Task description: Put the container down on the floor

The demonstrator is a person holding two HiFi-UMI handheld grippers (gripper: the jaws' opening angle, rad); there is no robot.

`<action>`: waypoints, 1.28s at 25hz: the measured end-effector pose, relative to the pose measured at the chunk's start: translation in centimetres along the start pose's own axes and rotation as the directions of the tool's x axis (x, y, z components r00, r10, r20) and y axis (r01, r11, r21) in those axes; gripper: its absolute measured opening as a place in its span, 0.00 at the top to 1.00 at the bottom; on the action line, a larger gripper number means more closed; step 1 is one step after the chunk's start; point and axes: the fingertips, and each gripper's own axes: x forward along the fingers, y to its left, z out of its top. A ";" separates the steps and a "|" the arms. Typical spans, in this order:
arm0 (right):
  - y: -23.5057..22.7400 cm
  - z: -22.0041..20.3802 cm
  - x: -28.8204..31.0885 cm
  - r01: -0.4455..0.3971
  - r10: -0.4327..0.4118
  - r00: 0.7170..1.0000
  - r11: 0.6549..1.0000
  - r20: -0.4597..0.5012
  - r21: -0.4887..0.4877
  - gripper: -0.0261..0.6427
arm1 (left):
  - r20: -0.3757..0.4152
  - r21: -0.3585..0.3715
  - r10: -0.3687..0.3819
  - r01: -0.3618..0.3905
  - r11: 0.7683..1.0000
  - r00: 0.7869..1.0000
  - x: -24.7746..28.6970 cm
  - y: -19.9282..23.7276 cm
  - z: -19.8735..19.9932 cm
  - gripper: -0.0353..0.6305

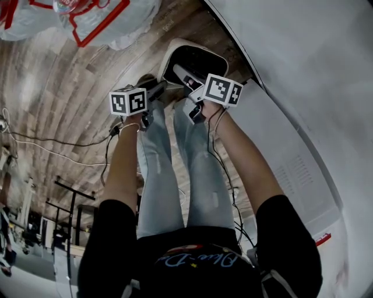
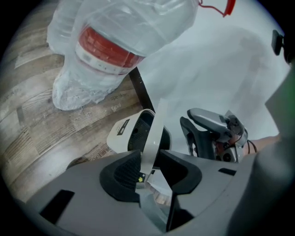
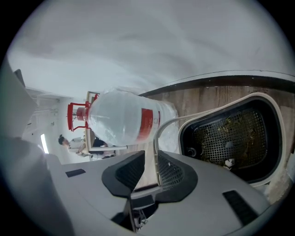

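Down at 12 o'clock from the person's feet, the big white wall [image 1: 303, 70] stands along the right, and the wooden floor [image 1: 70, 87] runs out to the left. At 11 o'clock lies a big water bottle [image 1: 93, 17] in a plastic bag, well apart from the job.

Just beside the wall sits the white container [image 1: 172, 51]. It looks like it is already resting on the floor, open side up. Both hands are at its near edge, the left at 9 o'clock and the right at 3 o'clock, so neither is nearer. Seen from the right gripper, the container's long side stretches away toward 3 o'clock.

The left gripper [image 2: 150, 151] has its jaws a little spread, with the thin white rim standing between them, leaning on the left pad. The right gripper [image 3: 151, 152] is the same: jaws spread, the rim against the right pad, a gap on the other side. I think both only need to slide back toward 6 o'clock.

Inside the container is a black mesh [image 3: 230, 133] with small crumbs and one white bit [image 3: 229, 162]
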 end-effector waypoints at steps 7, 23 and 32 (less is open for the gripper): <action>-1.2 -0.2 -1.1 0.015 -0.015 1.000 1.000 -0.014 -0.027 0.85 | -0.017 0.040 0.087 -0.087 0.995 0.996 0.7 1.7 0.1 0.77; -2.2 0.7 -3.5 0.039 -0.036 0.998 0.998 0.057 -0.043 0.85 | -0.109 0.077 0.202 -0.195 0.978 0.973 0.2 3.2 -1.3 0.69; -0.6 1.8 -5.5 0.054 -0.047 0.993 0.996 0.111 -0.065 0.89 | -0.082 0.082 0.168 -0.161 0.983 0.982 -0.5 -0.1 -0.5 0.74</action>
